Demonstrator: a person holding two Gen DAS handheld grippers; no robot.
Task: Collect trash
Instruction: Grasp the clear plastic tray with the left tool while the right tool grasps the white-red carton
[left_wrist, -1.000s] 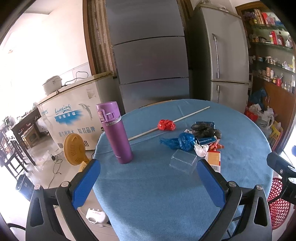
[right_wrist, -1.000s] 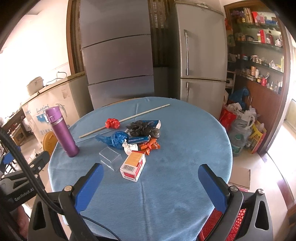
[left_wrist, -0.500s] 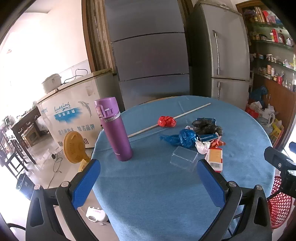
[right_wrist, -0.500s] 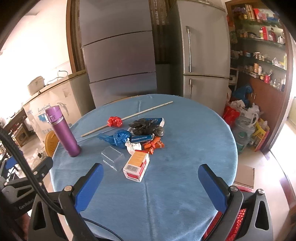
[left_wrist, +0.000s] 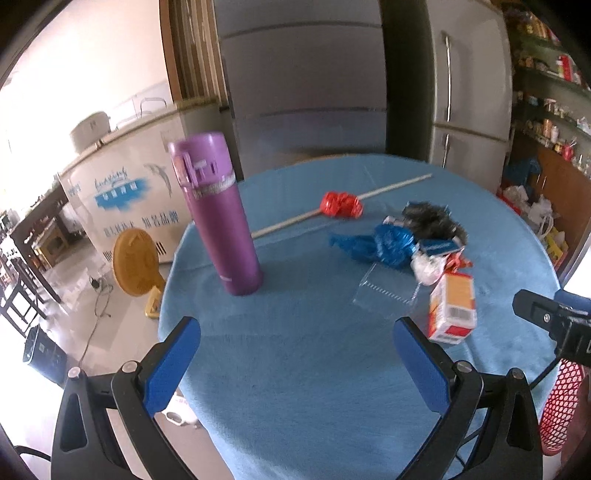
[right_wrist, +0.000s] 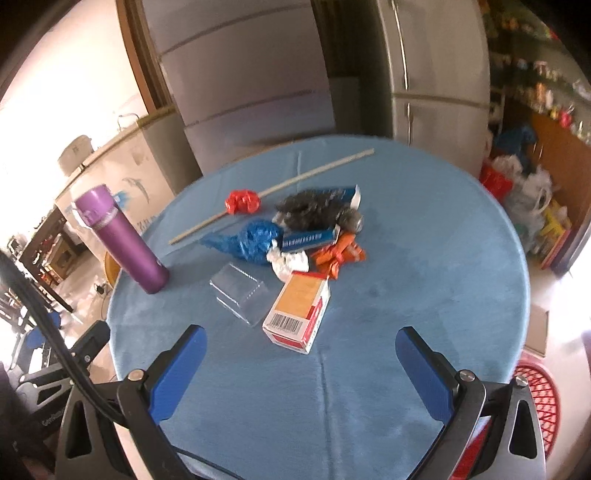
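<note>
A heap of trash lies mid-table on the round blue table: an orange and white carton, a clear plastic box, a blue bag, a black bag, white and orange wrappers, a red wad and a thin stick. The carton and clear box also show in the left wrist view. My right gripper is open and empty, just short of the carton. My left gripper is open and empty over the near table.
A purple flask stands upright at the table's left, also in the right wrist view. A red mesh basket sits on the floor at the right. Fridges and a chest freezer stand behind.
Both grippers have moved forward over the table toward the trash heap, which looks nearer and larger. Both stay open and empty.
</note>
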